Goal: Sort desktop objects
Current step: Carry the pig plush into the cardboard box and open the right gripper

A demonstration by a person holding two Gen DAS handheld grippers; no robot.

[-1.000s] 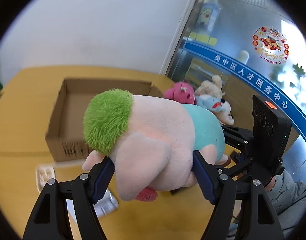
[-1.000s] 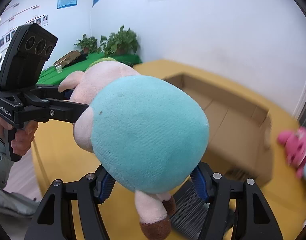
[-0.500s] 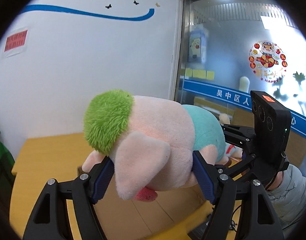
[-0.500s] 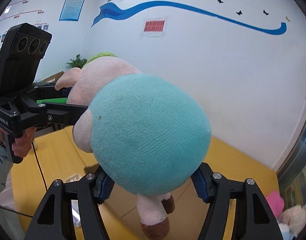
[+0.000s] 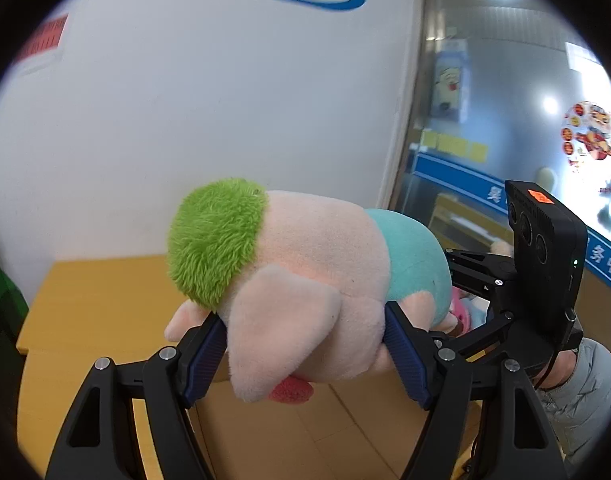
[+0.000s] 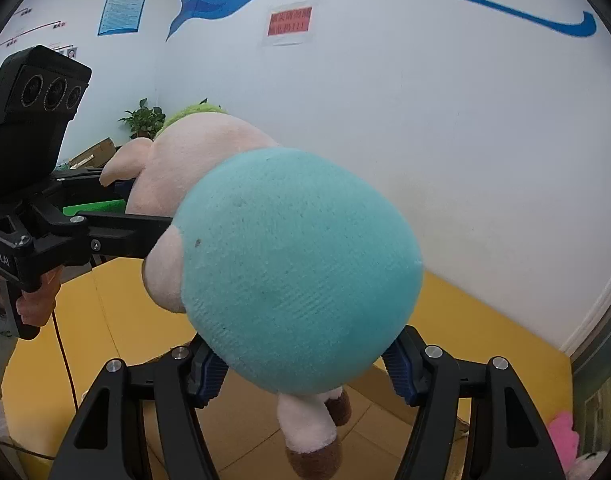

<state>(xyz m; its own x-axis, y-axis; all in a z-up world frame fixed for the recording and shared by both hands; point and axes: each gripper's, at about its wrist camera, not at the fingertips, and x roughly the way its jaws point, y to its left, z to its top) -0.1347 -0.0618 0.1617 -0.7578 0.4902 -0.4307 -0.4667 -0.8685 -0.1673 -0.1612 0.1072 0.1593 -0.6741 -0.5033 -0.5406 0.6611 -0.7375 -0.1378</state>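
Left tool [image 5: 305, 354]: both blue pads are pressed into the pink head of the plush pig [image 5: 305, 280], just under the green tuft. The grip looks firm, with the fabric bulging round the pads. The toy is held clear of the yellow table [image 5: 85, 320], lying roughly level between the 2 tools.

Change over the last second: 1.0 s ago the left view looked down on an open cardboard box with the toy in front of it and other soft toys beyond. 0.5 s ago the box had mostly dropped out of the frame and the wall filled it. Now only a brown cardboard surface [image 5: 305, 432] shows low between the fingers, under the toy. The hold on the pig has not shifted in either view across the 3 moments.

Right tool [image 6: 305, 374]: its pads clamp the teal rump from both sides, hind legs hanging below. Cardboard [image 6: 257, 432] shows beneath here too. More plush [image 6: 561, 432] lies at the far right edge of the table.

Judgement: the pair has lifted the pig and carried it over the box. The toy seems to hang above the opening, so the drop is probably next. Both tools need to let go together, or the toy will swing from one end.
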